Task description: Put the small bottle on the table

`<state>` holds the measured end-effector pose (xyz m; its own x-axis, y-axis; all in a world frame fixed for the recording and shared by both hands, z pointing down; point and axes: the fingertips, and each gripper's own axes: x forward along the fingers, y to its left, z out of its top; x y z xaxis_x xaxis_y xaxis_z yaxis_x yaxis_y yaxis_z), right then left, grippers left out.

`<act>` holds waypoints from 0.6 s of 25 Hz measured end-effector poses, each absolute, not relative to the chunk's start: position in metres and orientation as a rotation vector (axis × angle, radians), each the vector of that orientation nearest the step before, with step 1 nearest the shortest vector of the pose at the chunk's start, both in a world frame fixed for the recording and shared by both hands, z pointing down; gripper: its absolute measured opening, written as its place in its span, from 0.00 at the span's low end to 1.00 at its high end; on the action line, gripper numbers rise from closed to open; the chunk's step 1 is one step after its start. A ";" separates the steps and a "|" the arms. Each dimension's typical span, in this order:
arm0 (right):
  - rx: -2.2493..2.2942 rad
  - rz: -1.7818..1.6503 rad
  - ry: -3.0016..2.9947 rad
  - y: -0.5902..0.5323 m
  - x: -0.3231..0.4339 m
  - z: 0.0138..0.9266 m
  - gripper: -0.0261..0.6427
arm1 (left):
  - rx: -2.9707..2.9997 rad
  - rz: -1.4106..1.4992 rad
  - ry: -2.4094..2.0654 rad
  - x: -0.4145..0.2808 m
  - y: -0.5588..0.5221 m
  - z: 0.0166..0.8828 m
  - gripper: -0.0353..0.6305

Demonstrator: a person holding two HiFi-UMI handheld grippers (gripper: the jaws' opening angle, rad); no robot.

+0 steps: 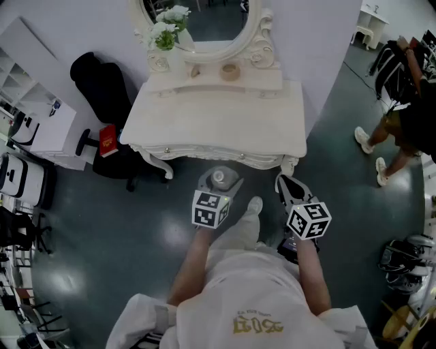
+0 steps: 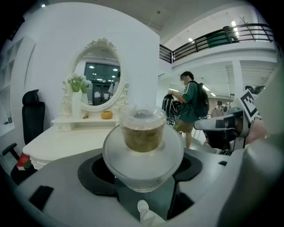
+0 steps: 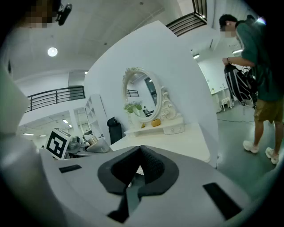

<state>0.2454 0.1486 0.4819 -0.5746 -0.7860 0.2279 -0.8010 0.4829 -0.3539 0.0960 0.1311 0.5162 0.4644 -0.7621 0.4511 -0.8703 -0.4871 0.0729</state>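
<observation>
The small bottle [image 1: 219, 176] is a clear round jar with brownish contents [image 2: 143, 133]. My left gripper [image 1: 219, 183] is shut on it, the black pads [image 2: 95, 170] pressing its wide lower body from both sides, and holds it in the air just short of the table's front edge. The white dressing table [image 1: 218, 116] stands straight ahead, and most of its top [image 2: 66, 142] is bare. My right gripper [image 1: 285, 183] hovers to the right of the left one, near the table's front right corner. It is shut, its ribbed pads [image 3: 151, 165] meeting with nothing between them.
At the back of the table are an oval mirror [image 1: 197, 20], a vase of white flowers [image 1: 167, 31] and a small round box [image 1: 230, 71]. A black chair [image 1: 102, 88] and white shelves stand to the left. A person [image 1: 402, 116] with a backpack walks at the right.
</observation>
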 end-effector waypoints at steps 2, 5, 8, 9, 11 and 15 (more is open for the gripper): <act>1.419 0.671 -2.688 0.147 0.247 0.479 0.06 | 2.419 0.510 -1.401 0.096 0.131 0.513 0.57; 1.410 0.687 -2.698 0.144 0.246 0.477 0.06 | 2.414 0.507 -1.409 0.094 0.130 0.511 0.57; 1.390 0.679 -2.692 0.141 0.241 0.479 0.06 | 2.399 0.500 -1.421 0.088 0.126 0.511 0.57; 1.382 0.676 -2.690 0.139 0.239 0.480 0.06 | 2.392 0.495 -1.427 0.085 0.123 0.511 0.57; 1.374 0.679 -2.686 0.131 0.236 0.481 0.06 | 2.382 0.486 -1.436 0.081 0.116 0.510 0.57; 1.349 0.704 -2.677 0.109 0.222 0.489 0.06 | 2.365 0.470 -1.450 0.065 0.094 0.510 0.57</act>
<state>0.2220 0.1095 0.4888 -0.6145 -0.7469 0.2540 -0.7753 0.5120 -0.3699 0.0652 0.0938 0.5102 0.4284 -0.7896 0.4392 -0.8972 -0.4296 0.1028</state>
